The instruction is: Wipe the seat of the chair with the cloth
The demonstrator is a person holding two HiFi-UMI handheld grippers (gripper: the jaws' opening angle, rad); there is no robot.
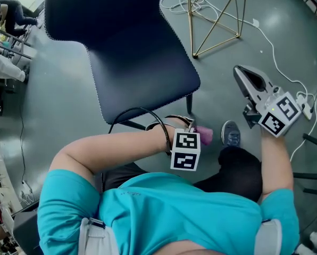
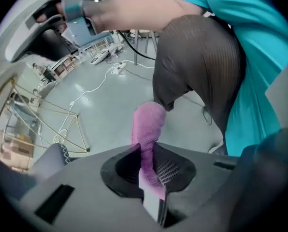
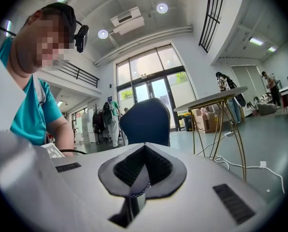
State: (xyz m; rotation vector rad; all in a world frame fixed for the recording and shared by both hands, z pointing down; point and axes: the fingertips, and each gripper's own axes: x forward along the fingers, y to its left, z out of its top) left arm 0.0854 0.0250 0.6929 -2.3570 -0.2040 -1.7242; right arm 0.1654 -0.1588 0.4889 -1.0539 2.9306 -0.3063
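Observation:
A dark blue chair (image 1: 142,70) stands on the grey floor ahead of me, its seat bare; it also shows in the right gripper view as the chair (image 3: 146,120). My left gripper (image 1: 197,133) is held low near the seat's front edge, shut on a pink cloth (image 1: 205,136). In the left gripper view the pink cloth (image 2: 148,129) sticks out from between the closed jaws. My right gripper (image 1: 250,84) is raised to the right of the chair, clear of it, jaws shut with nothing between them.
A gold wire-frame table leg (image 1: 217,20) stands behind the chair to the right. White cables (image 1: 278,62) trail across the floor. My grey shoe (image 1: 231,133) is by the chair's front right. People stand far off in the right gripper view.

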